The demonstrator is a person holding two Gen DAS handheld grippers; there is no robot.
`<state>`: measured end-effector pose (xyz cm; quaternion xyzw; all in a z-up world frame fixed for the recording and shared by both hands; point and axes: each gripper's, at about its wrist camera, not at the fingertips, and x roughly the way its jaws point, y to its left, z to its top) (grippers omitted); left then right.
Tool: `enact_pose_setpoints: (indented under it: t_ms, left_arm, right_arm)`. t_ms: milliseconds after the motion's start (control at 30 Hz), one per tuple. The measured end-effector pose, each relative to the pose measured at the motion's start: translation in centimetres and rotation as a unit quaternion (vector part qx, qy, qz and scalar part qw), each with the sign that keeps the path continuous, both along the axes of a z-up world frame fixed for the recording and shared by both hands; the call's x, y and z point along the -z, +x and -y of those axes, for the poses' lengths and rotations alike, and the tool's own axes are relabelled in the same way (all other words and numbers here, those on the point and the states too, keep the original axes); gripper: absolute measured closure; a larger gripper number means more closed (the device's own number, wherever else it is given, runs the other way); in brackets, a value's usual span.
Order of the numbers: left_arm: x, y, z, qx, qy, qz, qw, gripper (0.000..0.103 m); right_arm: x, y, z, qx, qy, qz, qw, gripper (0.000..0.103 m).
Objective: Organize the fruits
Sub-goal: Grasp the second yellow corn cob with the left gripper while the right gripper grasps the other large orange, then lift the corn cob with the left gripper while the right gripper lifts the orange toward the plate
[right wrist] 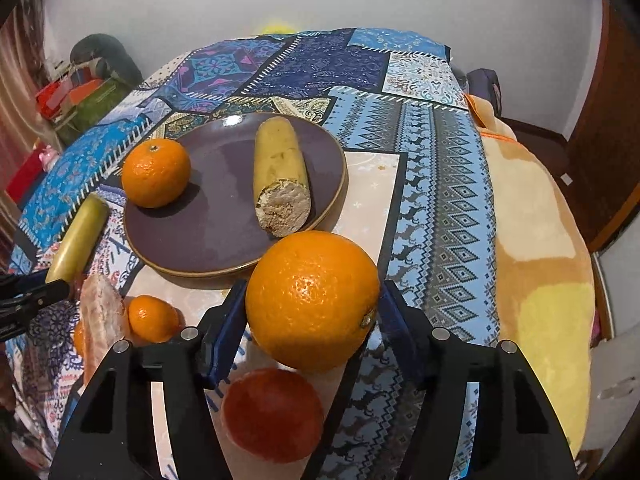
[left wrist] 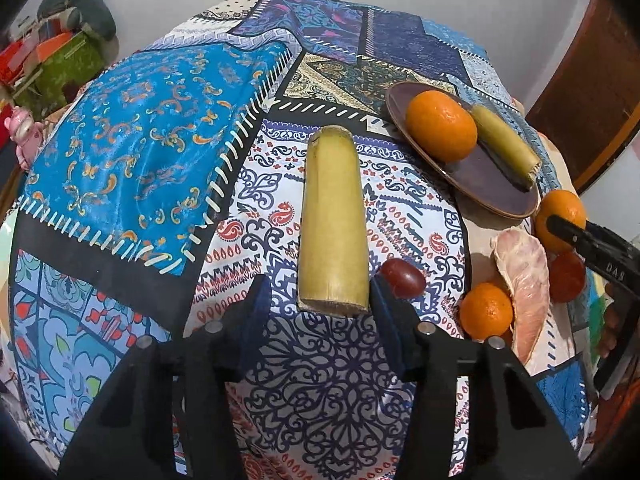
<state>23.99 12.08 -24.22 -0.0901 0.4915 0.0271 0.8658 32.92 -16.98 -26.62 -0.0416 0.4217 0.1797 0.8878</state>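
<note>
In the left wrist view, my left gripper (left wrist: 318,300) is open, its pads either side of the near end of a yellow-green cane piece (left wrist: 334,220) lying on the patterned cloth. A brown plate (left wrist: 492,184) holds an orange (left wrist: 440,126) and a second cane piece (left wrist: 504,142). In the right wrist view, my right gripper (right wrist: 312,312) is shut on a large orange (right wrist: 312,300), held just in front of the plate (right wrist: 208,236). The plate's orange (right wrist: 155,172) and cane piece (right wrist: 282,176) show there too.
Loose fruit lies near the plate: a red grape-like fruit (left wrist: 402,278), a small orange (left wrist: 486,310), a pomelo segment (left wrist: 520,276), a red fruit (right wrist: 272,414). An orange blanket (right wrist: 540,240) is at the right. Clutter (left wrist: 52,56) stands at the far left.
</note>
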Motion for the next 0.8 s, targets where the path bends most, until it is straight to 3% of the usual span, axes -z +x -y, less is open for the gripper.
enact_pose_setpoints:
  t_ms: [600, 667, 733, 800]
  left_arm:
    - [0.5, 5.9, 0.1, 0.004, 0.011, -0.011, 0.9999, 0.052]
    - [0.5, 6.3, 0.2, 0.004, 0.014, -0.008, 0.9999, 0.055]
    - [0.4, 6.6, 0.3, 0.006, 0.015, -0.007, 0.9998, 0.067]
    - [0.3, 6.6, 0.3, 0.004, 0.012, -0.007, 0.9999, 0.067]
  right_arm:
    - [-1.9, -1.3, 0.7, -0.006, 0.014, 0.029, 0.999, 0.042]
    - [-2.0, -1.3, 0.7, -0.007, 0.015, 0.032, 0.999, 0.042]
    - [-2.2, -1.3, 0.6, -0.007, 0.015, 0.034, 0.999, 0.042]
    - [-2.3, -1.4, 0.5, -0.008, 0.015, 0.037, 0.999, 0.042]
